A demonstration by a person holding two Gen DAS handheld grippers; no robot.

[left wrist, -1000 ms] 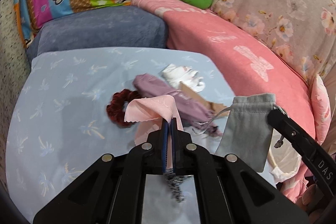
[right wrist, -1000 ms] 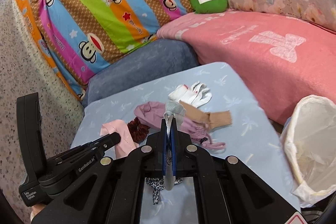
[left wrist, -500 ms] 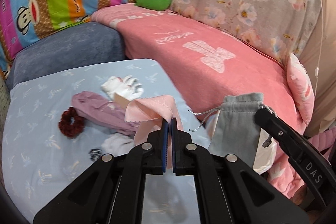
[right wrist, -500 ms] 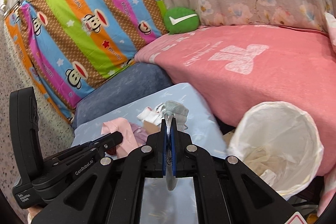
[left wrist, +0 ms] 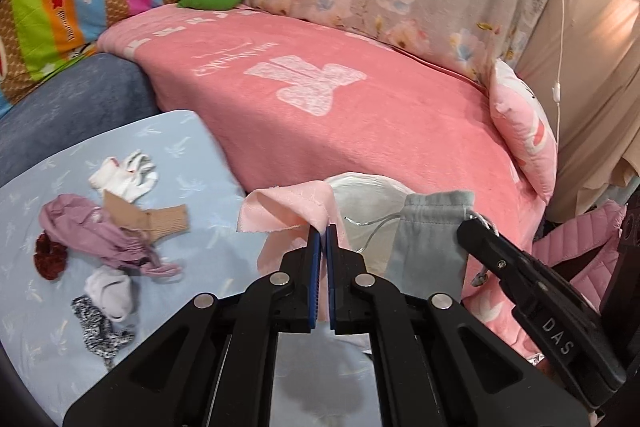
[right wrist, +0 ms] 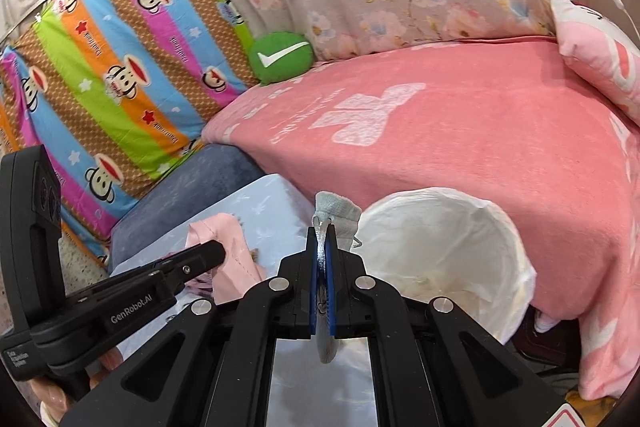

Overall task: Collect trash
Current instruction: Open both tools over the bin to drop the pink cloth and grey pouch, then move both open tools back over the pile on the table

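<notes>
The pink cloth [left wrist: 292, 211] and grey pouch [left wrist: 430, 239] had swung off the tabletop [left wrist: 192, 195] toward the white bin [right wrist: 440, 247] — drop looked close. Left tool [left wrist: 321, 231] was pressed shut on the cloth, bin just ahead; right tool [right wrist: 321, 231] pinched the pouch, bin just to its right.

- I see a light blue patterned sheet [left wrist: 192, 163] as the surface.
- On it: white gloves [left wrist: 126, 175], tan sock [left wrist: 160, 223], mauve garment [left wrist: 88, 231], dark red scrunchie [left wrist: 50, 259], white sock [left wrist: 110, 293], speckled sock [left wrist: 98, 329].

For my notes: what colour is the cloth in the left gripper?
Pale pink cloth, clearest in left wrist view.
</notes>
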